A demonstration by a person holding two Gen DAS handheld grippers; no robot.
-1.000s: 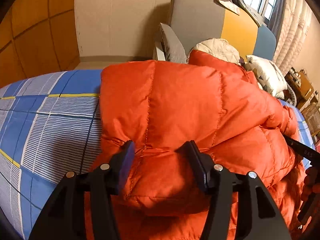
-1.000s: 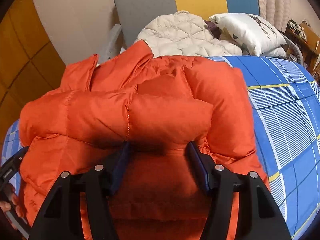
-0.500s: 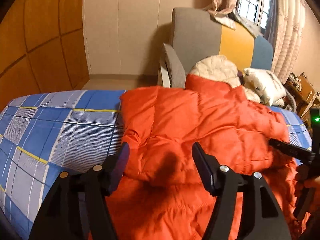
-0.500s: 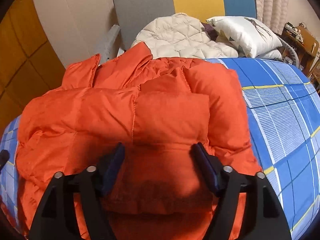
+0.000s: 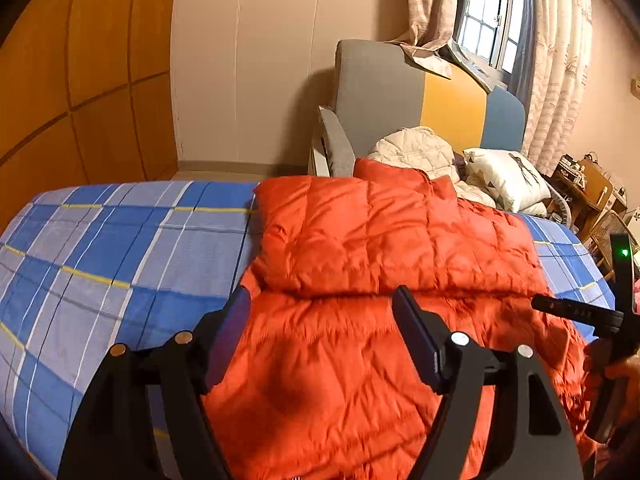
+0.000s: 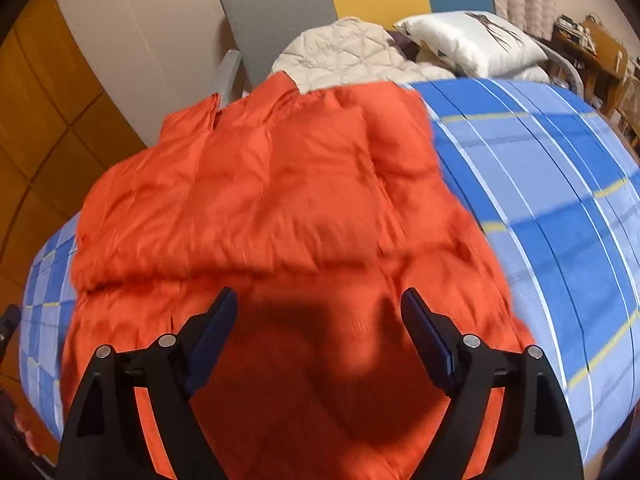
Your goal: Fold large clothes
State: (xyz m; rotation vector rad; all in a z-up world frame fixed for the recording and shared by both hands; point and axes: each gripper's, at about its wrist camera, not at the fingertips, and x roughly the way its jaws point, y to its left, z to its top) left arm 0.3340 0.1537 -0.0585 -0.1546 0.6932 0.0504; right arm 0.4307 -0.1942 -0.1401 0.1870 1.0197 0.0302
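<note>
An orange puffer jacket (image 5: pixel 384 264) lies on a blue plaid bed (image 5: pixel 112 256), with its sleeves folded across the upper body as a thick band. It also shows in the right wrist view (image 6: pixel 280 200). My left gripper (image 5: pixel 322 316) is open and empty, held above the jacket's lower part near its left edge. My right gripper (image 6: pixel 320 312) is open and empty, above the jacket's lower middle. The right gripper also shows at the right edge of the left wrist view (image 5: pixel 576 312).
A grey, yellow and blue headboard (image 5: pixel 416 108) stands at the far end, with a cream quilted garment (image 6: pixel 344 56) and a white pillow (image 6: pixel 472 40) before it. Wooden wardrobe panels (image 5: pixel 80 80) are at the left. A cluttered wooden stand (image 5: pixel 592 192) is at the far right.
Both grippers have let go of the folded jacket part, opened wider and pulled back and up from it. The folded band now lies flat across the jacket.
</note>
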